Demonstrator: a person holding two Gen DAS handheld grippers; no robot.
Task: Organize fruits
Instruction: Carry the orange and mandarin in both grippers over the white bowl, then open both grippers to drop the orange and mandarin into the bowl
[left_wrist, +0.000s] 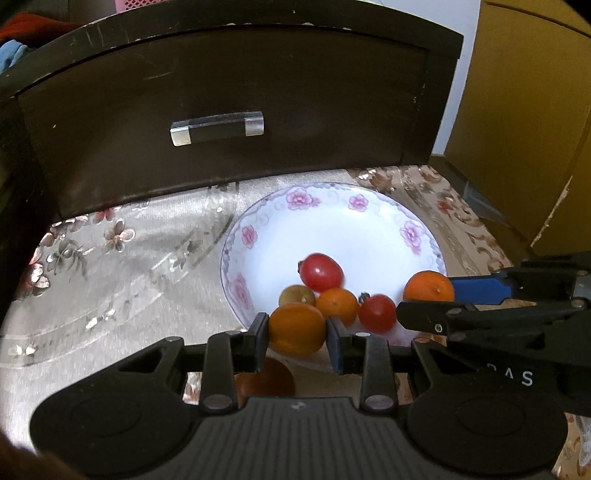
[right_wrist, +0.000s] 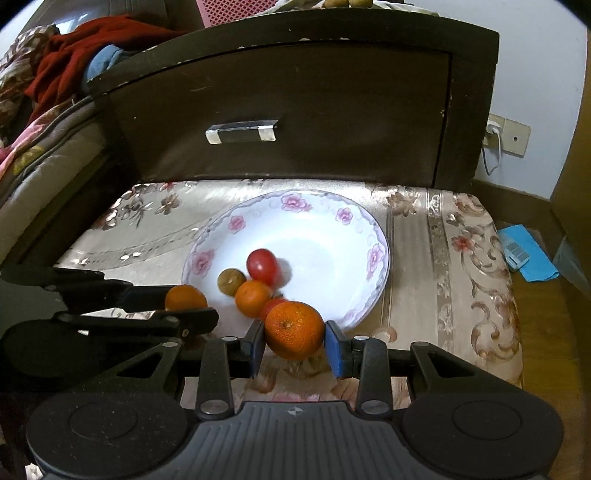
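Observation:
A white plate with pink flowers (left_wrist: 332, 221) (right_wrist: 325, 229) sits on a floral cloth. In it lie a red tomato (left_wrist: 320, 271) (right_wrist: 262, 266), a brownish small fruit (left_wrist: 296, 295) (right_wrist: 231, 281), a small orange (left_wrist: 337, 305) (right_wrist: 253, 298) and a second tomato (left_wrist: 377, 312) (right_wrist: 271, 307). My left gripper (left_wrist: 297, 334) is shut on an orange (left_wrist: 297, 328) (right_wrist: 185, 298) at the plate's near left rim. My right gripper (right_wrist: 294, 341) is shut on another orange (right_wrist: 294, 329) (left_wrist: 428, 286) at the plate's near right rim.
A dark drawer front with a metal handle (left_wrist: 218, 127) (right_wrist: 242, 131) stands right behind the plate. A reddish fruit (left_wrist: 266, 380) lies on the cloth under my left gripper. Bedding (right_wrist: 44, 110) is at the left, a blue item (right_wrist: 524, 254) on the floor at the right.

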